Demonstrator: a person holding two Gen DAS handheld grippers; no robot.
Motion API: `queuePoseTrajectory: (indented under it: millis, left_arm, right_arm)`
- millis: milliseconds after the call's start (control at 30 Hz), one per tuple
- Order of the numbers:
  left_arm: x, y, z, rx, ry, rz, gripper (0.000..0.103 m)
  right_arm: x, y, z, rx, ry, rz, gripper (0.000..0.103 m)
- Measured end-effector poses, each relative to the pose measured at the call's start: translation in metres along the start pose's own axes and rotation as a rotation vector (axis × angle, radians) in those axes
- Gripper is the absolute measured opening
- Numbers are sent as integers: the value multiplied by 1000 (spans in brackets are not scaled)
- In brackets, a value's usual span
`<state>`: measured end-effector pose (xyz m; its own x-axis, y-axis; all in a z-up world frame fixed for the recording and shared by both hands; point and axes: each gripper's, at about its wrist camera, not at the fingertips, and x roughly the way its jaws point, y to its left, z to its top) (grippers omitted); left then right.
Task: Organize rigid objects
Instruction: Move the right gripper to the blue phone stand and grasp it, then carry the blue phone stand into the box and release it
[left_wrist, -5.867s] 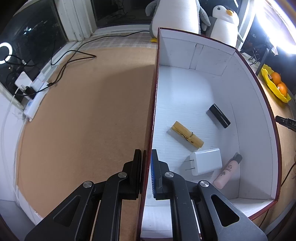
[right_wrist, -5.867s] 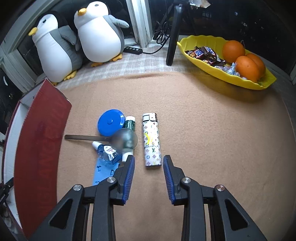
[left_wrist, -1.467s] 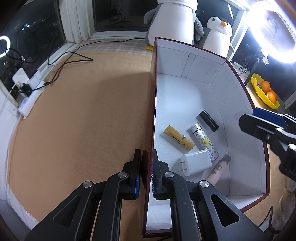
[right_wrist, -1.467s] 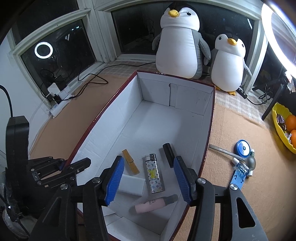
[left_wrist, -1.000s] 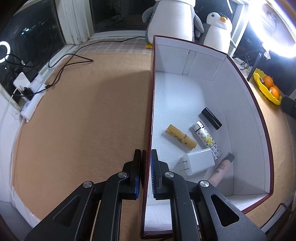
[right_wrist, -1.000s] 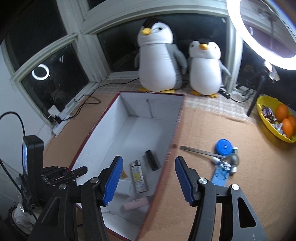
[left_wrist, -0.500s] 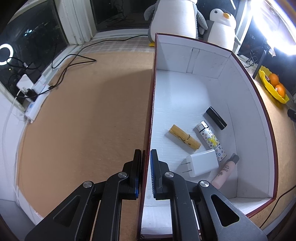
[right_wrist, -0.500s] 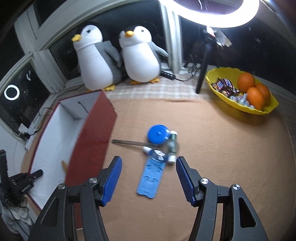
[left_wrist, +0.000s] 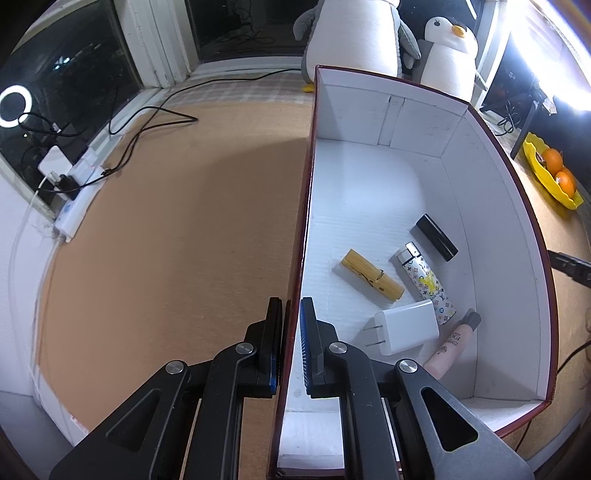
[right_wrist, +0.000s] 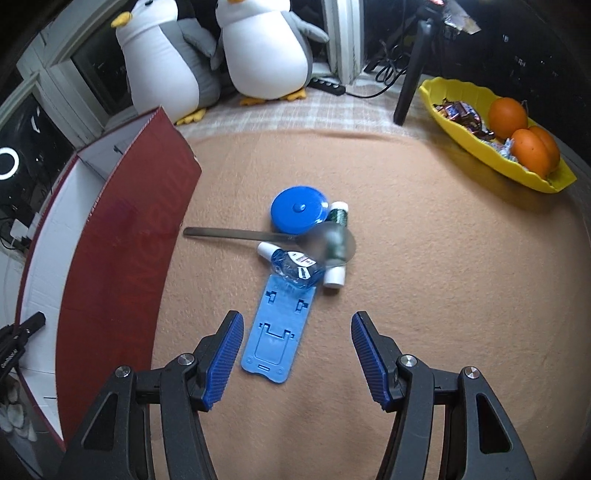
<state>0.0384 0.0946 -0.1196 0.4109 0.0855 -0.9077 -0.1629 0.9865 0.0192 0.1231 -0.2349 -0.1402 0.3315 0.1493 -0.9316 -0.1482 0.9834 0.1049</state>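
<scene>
My left gripper (left_wrist: 291, 347) is shut on the left wall of the red box (left_wrist: 303, 206), one finger on each side. Inside the box lie a wooden clip (left_wrist: 371, 276), a patterned lighter (left_wrist: 424, 282), a black block (left_wrist: 436, 242), a white charger (left_wrist: 404, 331) and a pink tube (left_wrist: 452, 343). My right gripper (right_wrist: 297, 356) is open and empty above the tan mat. Just ahead of it lie a blue phone stand (right_wrist: 282, 325), a small blue bottle (right_wrist: 293, 267), a metal spoon (right_wrist: 273, 238), a blue round lid (right_wrist: 299, 214) and a green-white tube (right_wrist: 337, 251). The box's red side (right_wrist: 125, 258) is at the left.
Two plush penguins (right_wrist: 266, 48) stand at the back by the window. A yellow dish with oranges and sweets (right_wrist: 495, 129) sits at the far right. A black tripod leg (right_wrist: 410, 66) stands beside it. Cables and a power strip (left_wrist: 74, 214) lie at the far left.
My right gripper has left the box, where the lighter now lies, swung right and come down low over the blue phone stand. My left gripper still holds the box wall.
</scene>
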Motion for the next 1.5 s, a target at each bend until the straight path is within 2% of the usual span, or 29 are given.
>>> queuePoseTrajectory:
  millis: [500, 700, 767, 1133, 1500]
  left_arm:
    - [1, 2, 0, -8, -1, -11, 8]
    - [2, 2, 0, -7, -1, -15, 8]
    - [2, 2, 0, -8, -1, -16, 8]
    - [3, 2, 1, -10, -5, -21, 8]
    - [2, 4, 0, -11, -13, -41, 8]
  right_arm:
    - [40, 19, -1, -39, 93, -84, 55]
    - [38, 21, 0, -93, 99, -100, 45]
    - [37, 20, 1, -101, 105, -99, 36]
    - [24, 9, -13, -71, 107, -71, 33]
    - [-4, 3, -21, -23, 55, -52, 33]
